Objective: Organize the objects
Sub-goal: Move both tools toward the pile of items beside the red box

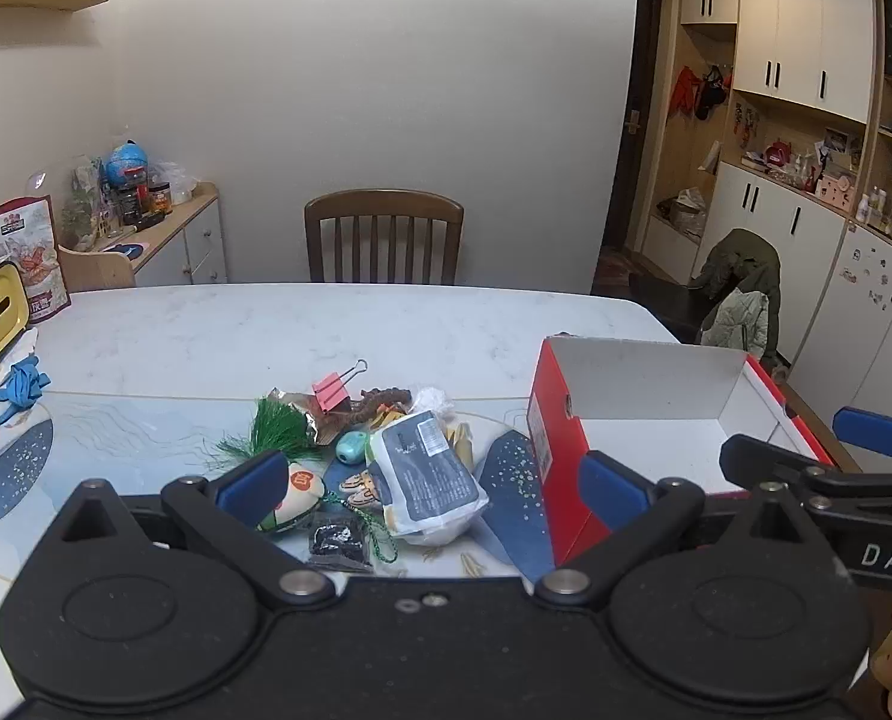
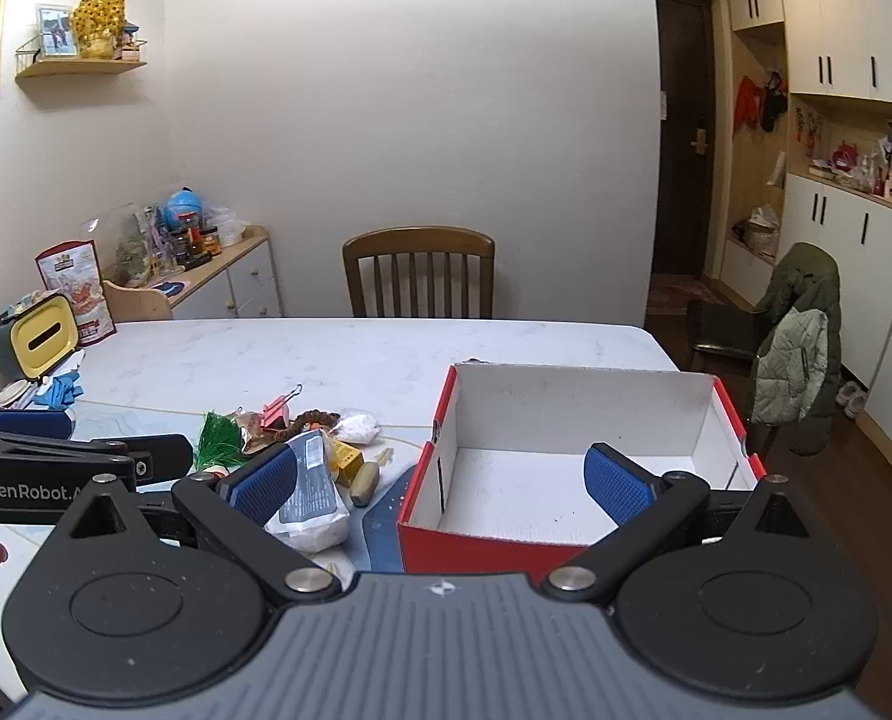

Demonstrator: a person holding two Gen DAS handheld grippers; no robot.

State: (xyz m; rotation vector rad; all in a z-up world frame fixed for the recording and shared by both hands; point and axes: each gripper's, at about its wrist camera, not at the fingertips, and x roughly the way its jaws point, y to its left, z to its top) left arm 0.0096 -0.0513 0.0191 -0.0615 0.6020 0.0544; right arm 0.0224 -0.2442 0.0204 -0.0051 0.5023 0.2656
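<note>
Opening stage: the red box (image 2: 493,546) sits empty on the table (image 1: 326,324). Left of the box lies the heap of small objects (image 1: 380,456). Left gripper (image 1: 434,480) and right gripper (image 2: 440,480) hover spread wide, empty; the next move likely calls for lowering onto one item.

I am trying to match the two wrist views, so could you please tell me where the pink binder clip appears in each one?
Left wrist view: the pink binder clip lies just left of centre, on the far edge of the clutter pile, left of the red box.
Right wrist view: the clip sits left of centre at mid-height, again at the pile's far edge.
Shared landmark: the wooden chair behind the table.
</note>
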